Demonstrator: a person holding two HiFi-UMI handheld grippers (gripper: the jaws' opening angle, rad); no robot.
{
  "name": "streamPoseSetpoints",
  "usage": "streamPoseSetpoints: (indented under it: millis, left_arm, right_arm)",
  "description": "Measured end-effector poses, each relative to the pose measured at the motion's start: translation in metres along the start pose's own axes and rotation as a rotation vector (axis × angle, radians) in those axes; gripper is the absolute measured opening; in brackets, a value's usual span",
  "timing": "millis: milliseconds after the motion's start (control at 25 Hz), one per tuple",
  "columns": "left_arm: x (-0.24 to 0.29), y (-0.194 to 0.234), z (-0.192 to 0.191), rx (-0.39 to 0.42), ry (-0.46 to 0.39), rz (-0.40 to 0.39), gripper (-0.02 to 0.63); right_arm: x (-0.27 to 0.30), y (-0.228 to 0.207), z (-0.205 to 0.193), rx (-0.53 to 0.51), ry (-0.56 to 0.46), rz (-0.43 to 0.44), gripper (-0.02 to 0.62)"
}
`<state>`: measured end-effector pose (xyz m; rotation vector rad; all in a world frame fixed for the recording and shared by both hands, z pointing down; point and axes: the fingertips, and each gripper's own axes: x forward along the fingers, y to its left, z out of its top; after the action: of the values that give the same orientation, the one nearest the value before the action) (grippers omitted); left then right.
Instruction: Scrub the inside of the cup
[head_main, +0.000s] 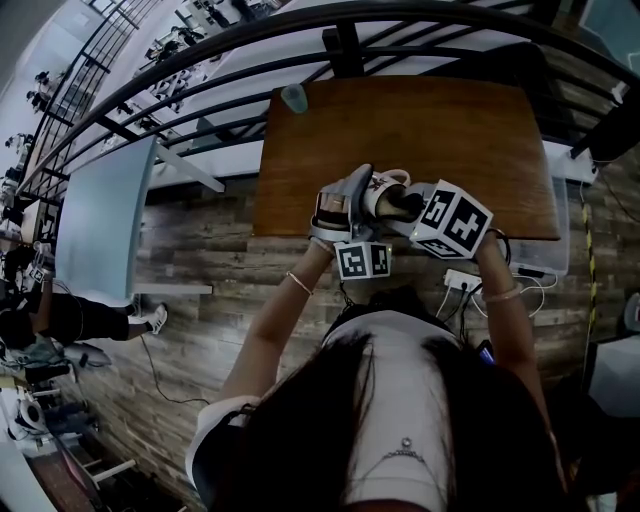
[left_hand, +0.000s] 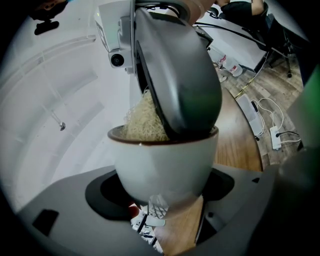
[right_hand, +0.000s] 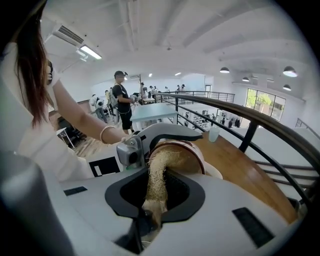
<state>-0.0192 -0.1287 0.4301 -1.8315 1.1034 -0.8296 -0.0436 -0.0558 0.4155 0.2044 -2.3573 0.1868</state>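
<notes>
1. Where a black railing (head_main: 200, 70) curves past, one wooden table (head_main: 480, 150) stands against it.
2. Two grippers meet above the table's near edge. The left gripper (head_main: 345, 205) has its fingers spread wide around the one white cup (left_hand: 165, 170), gripping it clear of the table. The right gripper (right_hand: 150, 220) has its fingers nearly closed on one straw-coloured scrubber (right_hand: 157, 175), which reaches into the cup.
3. One small pale tumbler (head_main: 294, 97) stands at the far edge.

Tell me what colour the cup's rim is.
Brown, on the white ceramic cup; best in left gripper view.
</notes>
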Motion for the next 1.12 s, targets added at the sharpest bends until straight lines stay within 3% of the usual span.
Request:
streamPoseSetpoints:
  millis: [680, 1120]
  left_arm:
    - [0.010, -0.007, -0.004, -0.152, 0.065, -0.039, 0.399]
    - [0.018, -0.001, -0.010, -0.395, 0.146, -0.097, 0.399]
  right_arm:
    - [-0.012, -0.011, -0.003, 0.074, -0.106, -0.110, 0.074]
    - [-0.022, -0.026, 0.009, 0.099, -0.200, -0.186, 0.074]
